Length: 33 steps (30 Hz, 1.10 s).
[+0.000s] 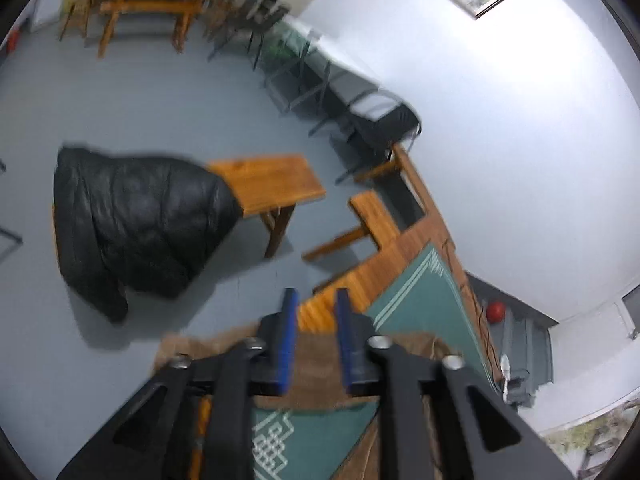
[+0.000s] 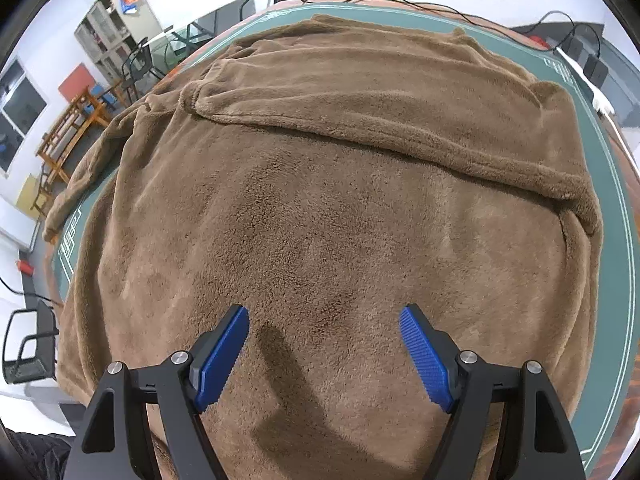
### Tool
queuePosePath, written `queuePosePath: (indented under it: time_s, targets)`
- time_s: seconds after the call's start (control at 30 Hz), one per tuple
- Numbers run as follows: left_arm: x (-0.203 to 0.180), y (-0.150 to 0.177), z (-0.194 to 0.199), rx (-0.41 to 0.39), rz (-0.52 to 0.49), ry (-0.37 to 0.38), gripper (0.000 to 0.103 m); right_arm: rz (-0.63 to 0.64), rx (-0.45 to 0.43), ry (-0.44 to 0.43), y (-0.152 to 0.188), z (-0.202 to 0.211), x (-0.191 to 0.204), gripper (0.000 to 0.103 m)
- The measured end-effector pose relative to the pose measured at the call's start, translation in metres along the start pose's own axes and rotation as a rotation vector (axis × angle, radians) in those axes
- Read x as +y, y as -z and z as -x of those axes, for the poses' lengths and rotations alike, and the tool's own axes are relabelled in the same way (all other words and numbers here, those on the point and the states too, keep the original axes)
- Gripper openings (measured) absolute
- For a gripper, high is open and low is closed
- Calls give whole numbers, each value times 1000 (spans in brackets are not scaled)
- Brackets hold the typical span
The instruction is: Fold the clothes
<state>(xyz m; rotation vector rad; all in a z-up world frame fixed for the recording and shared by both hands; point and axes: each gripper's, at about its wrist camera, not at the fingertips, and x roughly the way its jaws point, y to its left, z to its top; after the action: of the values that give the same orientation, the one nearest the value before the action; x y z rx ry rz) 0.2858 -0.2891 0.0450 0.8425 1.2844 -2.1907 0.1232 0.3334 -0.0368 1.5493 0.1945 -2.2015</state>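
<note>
Spreading wide, right gripper [image 2: 324,354] overlooks brown garment [image 2: 340,200]; left gripper [image 1: 316,344] narrowly parted.

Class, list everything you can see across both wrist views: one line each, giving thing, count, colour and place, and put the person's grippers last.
fleece garment: one, brown, spread over the mat
mat: one, green with white lines, on the table
table: one, wooden, under the mat
bench: one, wooden, on the floor
jacket: one, black, draped over the bench
cables: several, black, far table edge
left gripper: blue pads, narrow gap, over table corner
right gripper: blue pads, open, above garment
</note>
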Motion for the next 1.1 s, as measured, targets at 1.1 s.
queuePosePath:
  time_s: [1.1]
  targets:
    - [83,101,-128,337,564,-40,75,-22,24,44,-11,-13,6,80]
